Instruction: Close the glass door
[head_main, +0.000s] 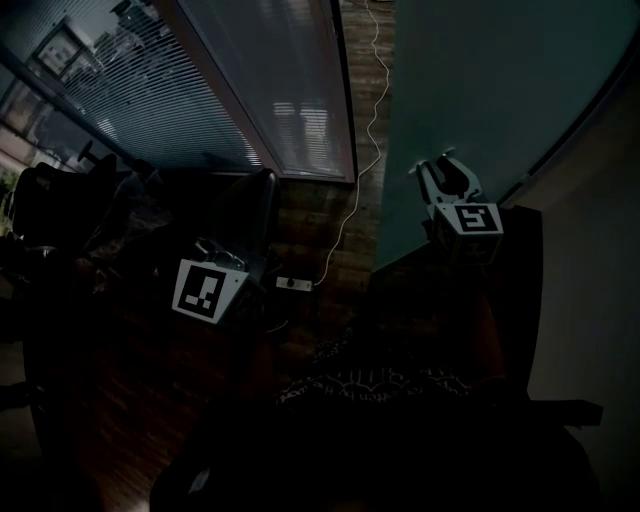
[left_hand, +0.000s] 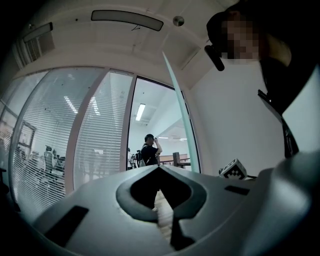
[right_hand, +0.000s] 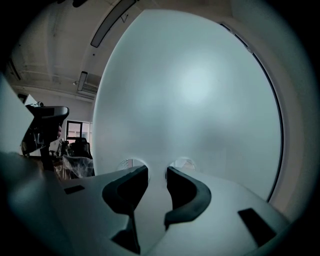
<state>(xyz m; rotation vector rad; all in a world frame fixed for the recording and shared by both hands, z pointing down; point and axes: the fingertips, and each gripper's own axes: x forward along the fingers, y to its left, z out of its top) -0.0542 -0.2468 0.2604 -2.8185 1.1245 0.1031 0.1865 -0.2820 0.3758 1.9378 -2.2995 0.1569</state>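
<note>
The frosted glass door (head_main: 480, 90) stands open at the right of the dark head view, and its thin edge (left_hand: 175, 110) shows in the left gripper view. My right gripper (head_main: 437, 162) is held up close to the door's face. Its jaws stand apart with nothing between them, and the frosted pane (right_hand: 200, 100) fills the right gripper view just beyond the right gripper (right_hand: 157, 170); whether the tips touch the glass I cannot tell. My left gripper (head_main: 215, 250) hangs lower at the left, away from the door. The left gripper (left_hand: 160, 167) has its tips meeting, with nothing held.
A glass wall with blinds (head_main: 230, 90) runs left of the doorway. A white cable (head_main: 360, 170) trails down to a power strip (head_main: 293, 283) on the wooden floor. Dark office chairs (head_main: 60, 200) stand at the left. A person (left_hand: 149, 150) stands beyond the doorway.
</note>
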